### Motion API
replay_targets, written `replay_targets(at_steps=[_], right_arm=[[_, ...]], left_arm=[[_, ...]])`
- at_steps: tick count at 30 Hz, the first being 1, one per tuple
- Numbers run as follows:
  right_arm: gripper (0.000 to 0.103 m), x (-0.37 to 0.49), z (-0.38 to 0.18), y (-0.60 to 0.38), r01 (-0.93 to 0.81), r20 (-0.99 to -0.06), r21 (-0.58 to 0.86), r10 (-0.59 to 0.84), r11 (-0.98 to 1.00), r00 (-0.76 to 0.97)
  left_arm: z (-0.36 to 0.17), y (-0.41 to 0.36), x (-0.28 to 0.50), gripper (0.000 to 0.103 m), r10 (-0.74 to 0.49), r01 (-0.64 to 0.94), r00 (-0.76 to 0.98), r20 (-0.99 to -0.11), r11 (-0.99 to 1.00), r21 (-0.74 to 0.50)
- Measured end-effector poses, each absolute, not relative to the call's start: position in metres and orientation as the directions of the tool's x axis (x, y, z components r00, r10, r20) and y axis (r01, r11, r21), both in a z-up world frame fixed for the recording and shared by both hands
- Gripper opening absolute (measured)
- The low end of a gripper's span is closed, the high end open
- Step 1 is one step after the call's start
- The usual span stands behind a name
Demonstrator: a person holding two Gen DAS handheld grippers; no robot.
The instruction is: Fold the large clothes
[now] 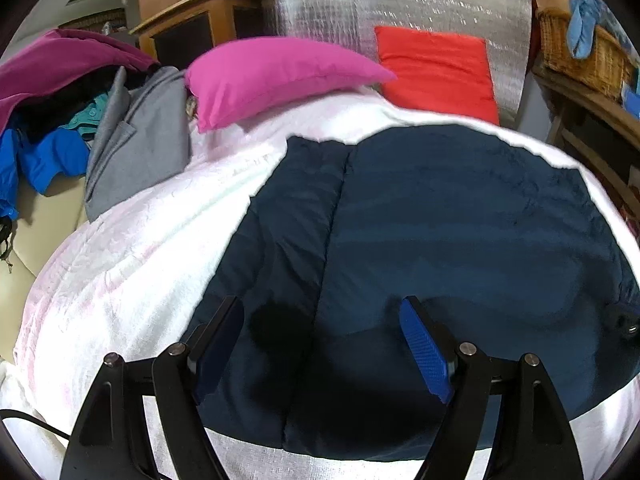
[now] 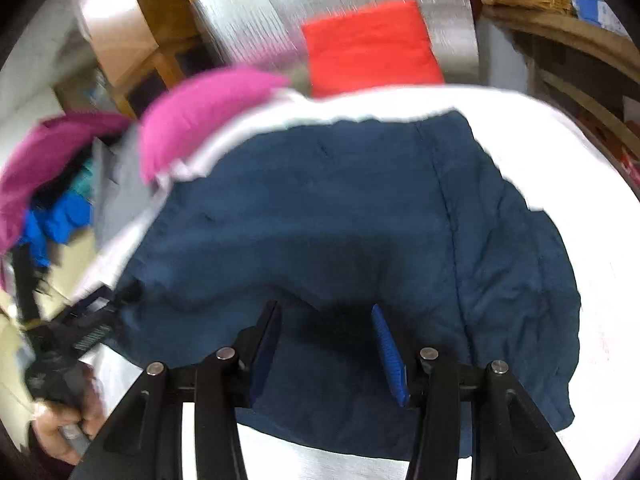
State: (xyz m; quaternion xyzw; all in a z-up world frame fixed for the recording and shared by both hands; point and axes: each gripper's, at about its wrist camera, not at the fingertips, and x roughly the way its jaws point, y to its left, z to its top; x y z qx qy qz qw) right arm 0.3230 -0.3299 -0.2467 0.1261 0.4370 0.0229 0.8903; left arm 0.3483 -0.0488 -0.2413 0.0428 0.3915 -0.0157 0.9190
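Hovering: both grippers sit above a navy garment (image 1: 420, 220) spread on a white bedcover (image 1: 132, 248)
left gripper (image 1: 324, 344): fingers spread wide, nothing between the blue pads (image 1: 426, 356); tips over the near part of the garment, contact with fabric cannot be told
right gripper (image 2: 326, 340): fingers parted, narrower gap than the left, nothing between them; tips over the garment's near middle, contact cannot be told
cross view: in the right wrist view the left gripper (image 2: 100, 316) shows at the far left, blurred, at the garment's left edge, a hand (image 2: 60, 432) on its handle; its finger gap unreadable from there
garment position: lies flat near the centre of the bedcover, white cover visible on all sides, near hem just below the fingers in both views
garment axis: a long seam (image 1: 336, 240) runs from the near hem away toward the pillows, so the long axis looks to point away from the cameras; which end is collar cannot be told
garment surface: right side rumpled with creases in the right wrist view, rest fairly smooth
far end: pink pillow (image 1: 280, 76) and red pillow (image 1: 436, 68) beyond the garment, apart from it
left side: grey garment (image 1: 136, 140) and a heap of purple, blue and teal clothes (image 1: 44, 120), well apart from the navy one
right side: wicker basket (image 1: 580, 48) on a wooden shelf
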Motion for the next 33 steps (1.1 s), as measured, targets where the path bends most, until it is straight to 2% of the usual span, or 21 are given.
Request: replay_targets(at_steps=[4,7,9,10,13,14,16,19,22,24,27,33], right_arm=[[0.051,0.324,-0.251,-0.331,0.073,-0.784,0.243,0.152,0.967,0.602],[0.051,0.312,-0.241,-0.341,0.095,-0.744,0.293,0.165,0.951,0.647],[0.051,0.296,-0.228,-0.345,0.120,-0.706,0.279,0.119,0.953,0.698],[0.054,0.288,-0.221,-0.345,0.135,-0.690,0.249,0.078,0.959,0.719],[0.071,0.258,-0.199,-0.339,0.181,-0.639,0.160,-0.039,0.970,0.768],[0.073,0.247,-0.193,-0.337,0.191,-0.623,0.146,-0.060,0.971,0.780],[0.074,0.227,-0.180,-0.331,0.203,-0.606,0.130,-0.084,0.971,0.791],[0.074,0.196,-0.162,-0.324,0.231,-0.606,0.117,-0.115,0.966,0.787],[0.075,0.169,-0.141,-0.315,0.258,-0.609,0.073,-0.162,0.963,0.776],[0.076,0.148,-0.121,-0.310,0.272,-0.593,0.045,-0.194,0.961,0.782],[0.084,0.116,-0.090,-0.304,0.290,-0.562,0.031,-0.223,0.956,0.796],[0.088,0.053,-0.039,-0.278,0.287,-0.499,-0.011,-0.254,0.958,0.828]], left_arm=[[-0.249,-0.051,0.348,0.083,0.022,0.066,0.685,-0.728,0.994,0.092],[-0.239,-0.047,0.333,0.083,0.034,0.059,0.708,-0.706,0.993,0.106],[-0.228,-0.047,0.314,0.083,0.040,0.058,0.742,-0.669,0.991,0.123],[-0.222,-0.047,0.304,0.083,0.034,0.061,0.752,-0.659,0.991,0.121],[-0.205,-0.049,0.266,0.088,0.038,0.050,0.774,-0.632,0.991,0.121],[-0.198,-0.051,0.252,0.089,0.054,0.047,0.782,-0.621,0.988,0.145],[-0.184,-0.059,0.231,0.089,0.081,0.060,0.793,-0.603,0.976,0.210],[-0.153,-0.067,0.196,0.090,0.115,0.043,0.840,-0.530,0.960,0.277],[-0.114,-0.066,0.162,0.095,0.071,0.047,0.870,-0.488,0.973,0.227],[-0.094,-0.063,0.146,0.095,0.047,0.046,0.885,-0.464,0.981,0.187],[-0.060,-0.057,0.118,0.096,0.010,0.049,0.905,-0.425,0.991,0.127],[-0.009,-0.043,0.071,0.098,0.001,0.030,0.933,-0.359,0.996,0.081]])
